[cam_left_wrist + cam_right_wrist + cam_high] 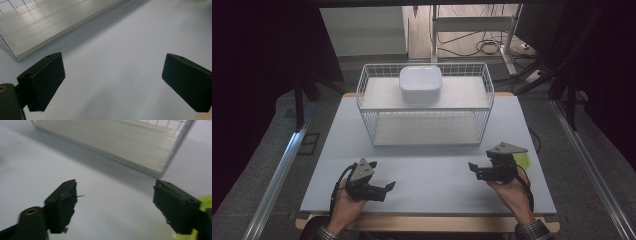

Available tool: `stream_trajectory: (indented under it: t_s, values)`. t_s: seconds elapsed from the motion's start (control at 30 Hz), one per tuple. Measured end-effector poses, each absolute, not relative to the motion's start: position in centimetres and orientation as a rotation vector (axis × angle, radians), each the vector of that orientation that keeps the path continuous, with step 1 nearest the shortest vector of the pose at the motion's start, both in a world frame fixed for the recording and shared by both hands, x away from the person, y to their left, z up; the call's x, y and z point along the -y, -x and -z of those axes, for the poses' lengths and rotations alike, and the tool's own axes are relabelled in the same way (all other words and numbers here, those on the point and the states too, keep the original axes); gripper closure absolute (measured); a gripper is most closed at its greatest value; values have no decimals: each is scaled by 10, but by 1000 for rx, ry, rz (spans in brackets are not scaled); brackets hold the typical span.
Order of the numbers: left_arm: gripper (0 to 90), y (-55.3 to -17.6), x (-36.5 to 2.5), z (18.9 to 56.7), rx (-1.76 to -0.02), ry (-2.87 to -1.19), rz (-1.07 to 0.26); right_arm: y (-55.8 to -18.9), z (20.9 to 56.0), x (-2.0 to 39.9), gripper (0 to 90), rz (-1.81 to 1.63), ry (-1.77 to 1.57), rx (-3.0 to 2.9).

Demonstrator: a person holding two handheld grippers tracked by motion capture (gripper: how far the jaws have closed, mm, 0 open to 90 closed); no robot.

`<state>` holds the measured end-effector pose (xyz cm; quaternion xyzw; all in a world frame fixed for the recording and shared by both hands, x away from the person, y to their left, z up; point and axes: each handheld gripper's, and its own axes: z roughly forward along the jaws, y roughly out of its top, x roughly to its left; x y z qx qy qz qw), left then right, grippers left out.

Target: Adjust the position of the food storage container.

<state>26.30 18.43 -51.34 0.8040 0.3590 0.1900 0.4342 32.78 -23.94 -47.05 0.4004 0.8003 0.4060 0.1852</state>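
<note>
Yellow-green object (524, 160) lies on the desk (427, 165) at the right side, just beside the right tongs (474, 168), partly hidden behind them; what it is can't be told. In the right gripper view it (202, 203) shows as a bright patch behind one jaw, at the lower right edge.

Right tongs (113, 202) are held low over the desk, jaws apart, nothing between them, only bare desk surface. Right hand (512, 192) grips the body from behind, cable trailing past the wrist.

Left tongs (389, 186) sit at the front left of the desk, pointing toward the middle, jaws wide apart and empty; left gripper view (112, 80) shows plain desk between them. Left hand (344, 202) holds them near the front edge. The two tongs are well apart from each other.

Farther back, a white wire rack (424, 107) stands mid-desk, two levels, light boards as shelves. A white square bowl (420, 84) rests on the upper shelf, about centre. Lower shelf board (120, 142) shows in both gripper views ahead of the jaws, well apart from them.

Beyond the desk: grey floor, cables (487, 47), metal frame legs.
</note>
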Motion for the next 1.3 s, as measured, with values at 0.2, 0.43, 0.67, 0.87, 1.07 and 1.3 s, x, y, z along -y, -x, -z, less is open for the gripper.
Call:
stream_trajectory:
  t_s: [0.2,0.43,0.67,0.87,1.07,1.3]
  values:
    - [46,-264,-184,515,-897,-2009,-470,-332,462,260,467,-1134,-1185,-2208]
    - [48,-265,-185,515,-904,-2011,-462,-338,455,286,730,-1045,-1257,-2112]
    - [51,-265,-184,516,-909,-2012,-456,-343,450,321,897,-1013,-1317,-2010]
    - [52,-266,-184,517,-910,-2016,-453,-346,452,345,898,-980,-1382,-1942]
    - [53,-266,-184,517,-911,-2020,-447,-351,461,364,898,-908,-1450,-1911]
    - [54,-266,-184,518,-915,-2023,-439,-355,472,369,898,-836,-1482,-1923]
